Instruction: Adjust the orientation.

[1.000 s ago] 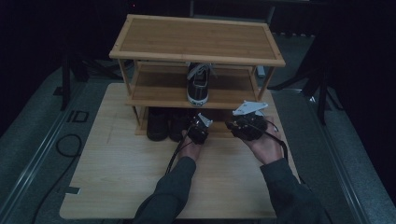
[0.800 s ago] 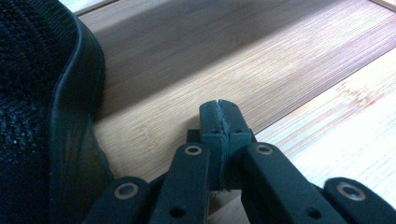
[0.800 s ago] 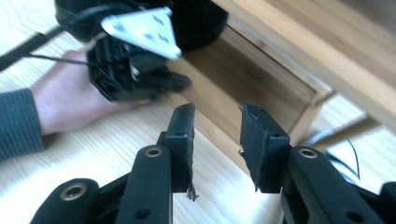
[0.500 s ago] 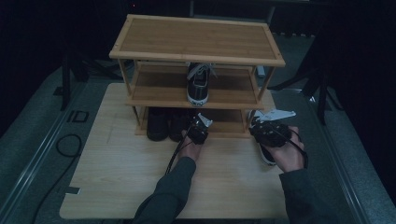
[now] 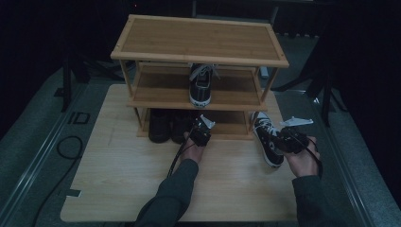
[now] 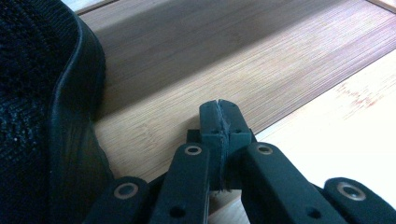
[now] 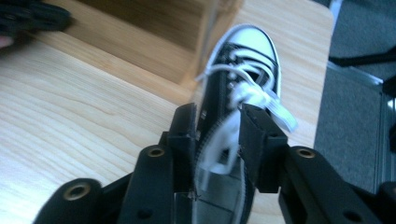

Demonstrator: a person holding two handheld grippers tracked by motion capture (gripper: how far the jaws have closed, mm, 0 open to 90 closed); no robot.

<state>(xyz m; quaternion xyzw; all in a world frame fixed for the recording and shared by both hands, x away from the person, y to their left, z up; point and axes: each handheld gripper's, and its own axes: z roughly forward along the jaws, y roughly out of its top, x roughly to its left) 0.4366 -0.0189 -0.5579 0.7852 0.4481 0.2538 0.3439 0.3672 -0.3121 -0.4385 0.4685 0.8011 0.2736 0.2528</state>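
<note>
We grip the black-and-white sneaker [image 5: 266, 140] with the right gripper [image 7: 218, 140], jaws pinching its collar, on the table [image 5: 118, 179] right of the rack [image 5: 198, 40]. Keep it level (laces dangling). The left gripper [image 6: 219, 122] is pressed together, empty. No legible branding.

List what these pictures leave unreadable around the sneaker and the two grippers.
- Sneaker heel: high view, the right gripper covers it.
- Grip on the sneaker: right gripper view, blurred laces between the jaws hide whether the pads press it.
- Dark shoes on the rack's bottom shelf: high view, shadow swallows their shape.
- Black shoe: left gripper view, cut off by the left edge beside the shut left gripper.
</note>
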